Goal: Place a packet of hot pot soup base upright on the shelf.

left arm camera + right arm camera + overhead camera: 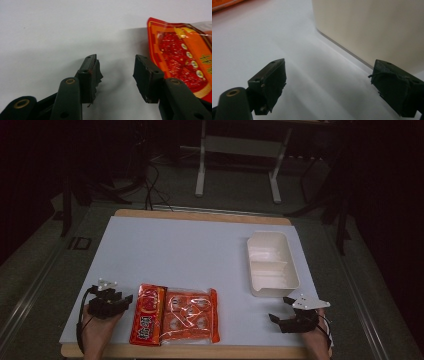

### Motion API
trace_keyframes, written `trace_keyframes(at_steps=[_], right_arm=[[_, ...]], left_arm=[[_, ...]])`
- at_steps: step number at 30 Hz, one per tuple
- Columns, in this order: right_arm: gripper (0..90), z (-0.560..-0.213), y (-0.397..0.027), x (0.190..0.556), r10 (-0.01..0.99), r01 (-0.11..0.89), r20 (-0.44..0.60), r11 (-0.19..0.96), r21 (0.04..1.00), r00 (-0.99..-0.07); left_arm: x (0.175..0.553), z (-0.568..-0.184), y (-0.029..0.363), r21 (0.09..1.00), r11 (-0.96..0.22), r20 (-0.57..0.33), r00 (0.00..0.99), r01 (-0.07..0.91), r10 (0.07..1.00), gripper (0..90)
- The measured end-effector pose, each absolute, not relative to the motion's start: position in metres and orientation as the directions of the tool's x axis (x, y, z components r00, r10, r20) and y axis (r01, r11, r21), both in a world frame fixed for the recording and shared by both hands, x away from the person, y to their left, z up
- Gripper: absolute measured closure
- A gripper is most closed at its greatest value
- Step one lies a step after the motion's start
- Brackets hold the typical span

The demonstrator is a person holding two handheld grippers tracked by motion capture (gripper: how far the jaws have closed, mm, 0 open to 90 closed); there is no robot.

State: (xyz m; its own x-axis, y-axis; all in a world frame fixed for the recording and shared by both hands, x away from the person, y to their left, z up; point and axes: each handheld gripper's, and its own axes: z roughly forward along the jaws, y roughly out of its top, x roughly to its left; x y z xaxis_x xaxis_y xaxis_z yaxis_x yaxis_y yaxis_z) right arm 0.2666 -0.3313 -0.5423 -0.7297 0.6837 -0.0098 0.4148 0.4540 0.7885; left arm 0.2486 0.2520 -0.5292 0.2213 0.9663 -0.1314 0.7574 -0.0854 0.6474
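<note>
Left gripper (125,300) open, empty, just beside orange snack pack (175,316). Right gripper (281,309) wide open, empty, near white tray (272,290). Both on table (190,245).

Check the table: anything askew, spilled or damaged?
Nothing spilled. The frayed black pad tape on the left gripper looks worn. The orange-red plastic snack packet lies flat, and the white two-compartment plastic tray sits upright, empty.

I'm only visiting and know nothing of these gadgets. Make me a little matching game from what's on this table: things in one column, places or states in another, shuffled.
Things:
1. orange snack packet
2. white tray
3. left gripper
4. right gripper

Descriptions:
A. empty, far right of the table
B. open, just below the tray
C. flat at the near edge, centre-left
D. open, left of the packet

Pairs: 1-C, 2-A, 3-D, 4-B
</note>
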Motion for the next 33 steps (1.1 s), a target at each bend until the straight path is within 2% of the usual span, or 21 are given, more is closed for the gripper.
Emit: trace_keyframes(at_steps=[16,17,23,25,33], right_arm=[[12.3,-0.542,-0.334,0.265,0.684,0.405,-0.005,0.437,0.803,-0.730],[12.3,-0.542,-0.334,0.265,0.684,0.405,-0.005,0.437,0.803,-0.730],[12.3,-0.542,-0.330,0.265,0.676,0.406,-0.019,0.465,0.787,-0.737],[12.3,-0.542,-0.330,0.265,0.672,0.405,-0.019,0.469,0.785,-0.741],[12.3,-0.543,-0.329,0.266,0.664,0.404,-0.018,0.476,0.781,-0.747]], left_arm=[[0.248,-0.528,0.251,0.651,-0.086,-0.164,0.251,0.754,0.954,54.5],[0.246,-0.526,0.250,0.660,-0.077,-0.193,0.267,0.748,0.944,54.5],[0.245,-0.525,0.248,0.660,-0.088,-0.200,0.287,0.746,0.937,57.6],[0.246,-0.527,0.247,0.657,-0.086,-0.232,0.309,0.749,0.923,57.0],[0.247,-0.528,0.242,0.647,-0.109,-0.230,0.329,0.755,0.916,55.9]])
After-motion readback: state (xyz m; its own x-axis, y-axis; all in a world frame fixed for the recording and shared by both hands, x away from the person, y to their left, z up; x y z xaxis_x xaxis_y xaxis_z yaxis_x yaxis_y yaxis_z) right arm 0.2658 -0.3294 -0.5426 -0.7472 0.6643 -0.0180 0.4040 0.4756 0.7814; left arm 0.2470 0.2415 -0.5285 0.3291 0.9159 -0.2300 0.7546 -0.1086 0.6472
